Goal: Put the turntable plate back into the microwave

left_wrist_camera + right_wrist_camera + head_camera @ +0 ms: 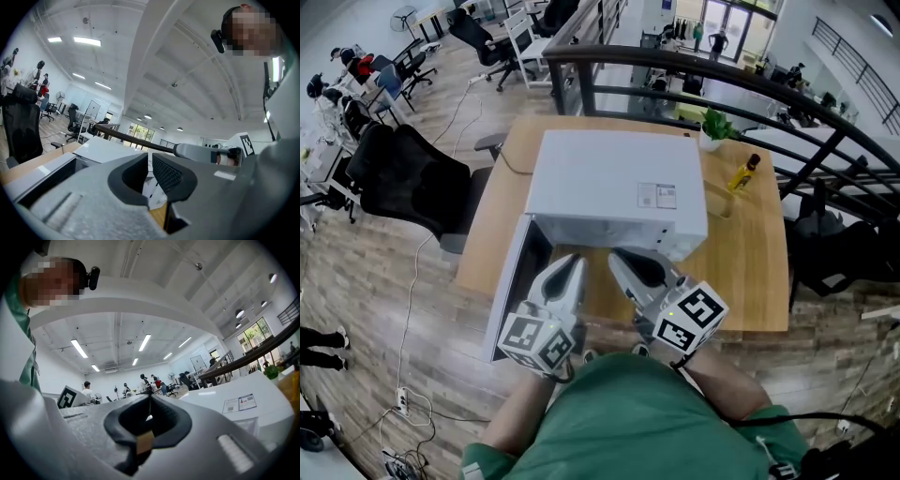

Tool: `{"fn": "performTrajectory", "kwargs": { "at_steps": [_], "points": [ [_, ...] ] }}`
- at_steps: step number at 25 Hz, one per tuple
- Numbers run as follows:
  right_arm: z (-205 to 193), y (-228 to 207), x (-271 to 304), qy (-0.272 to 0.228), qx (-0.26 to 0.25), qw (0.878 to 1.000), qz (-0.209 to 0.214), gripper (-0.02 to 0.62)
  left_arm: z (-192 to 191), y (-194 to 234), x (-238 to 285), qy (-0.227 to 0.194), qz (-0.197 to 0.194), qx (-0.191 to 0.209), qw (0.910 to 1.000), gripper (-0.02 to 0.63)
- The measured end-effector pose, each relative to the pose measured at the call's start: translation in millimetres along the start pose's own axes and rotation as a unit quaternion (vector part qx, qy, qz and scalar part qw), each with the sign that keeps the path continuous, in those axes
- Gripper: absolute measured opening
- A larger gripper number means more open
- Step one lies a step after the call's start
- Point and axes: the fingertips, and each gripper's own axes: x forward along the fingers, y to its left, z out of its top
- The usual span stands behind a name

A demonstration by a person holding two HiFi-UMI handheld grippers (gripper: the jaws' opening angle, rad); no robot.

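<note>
Green shirt (628,412) at the bottom edge, then the left gripper (574,263) and right gripper (623,262) side by side, each with jaws pressed together on nothing, tips near the open front of the white microwave (614,192), its door (514,281) swung left, on a wooden table (750,253); turntable plate unseen; potted plant (715,127) and bottle (744,172) beyond.

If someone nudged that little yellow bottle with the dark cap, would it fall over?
Likely yes: the small yellow bottle looks tall and narrow, so a nudge should tip it. It is small beside the white microwave, so probably light. If round, it may roll across the wooden table.
</note>
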Motion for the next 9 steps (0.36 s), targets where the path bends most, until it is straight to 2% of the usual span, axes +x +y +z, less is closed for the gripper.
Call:
{"fn": "performTrajectory", "kwargs": {
  "at_steps": [5, 9],
  "points": [
    [-0.8, -1.4, 0.3, 0.0, -0.005, 1.0, -0.009, 0.011, 0.0, 0.3, -0.8, 0.001, -0.002, 0.001, 1.0, 0.038],
    [-1.3, -0.3, -0.8, 0.0, 0.002, 1.0, -0.018, 0.011, 2.2, -5.5, -3.9, -0.006, -0.02, -0.024, 0.9995, 0.038]
  ]
}}
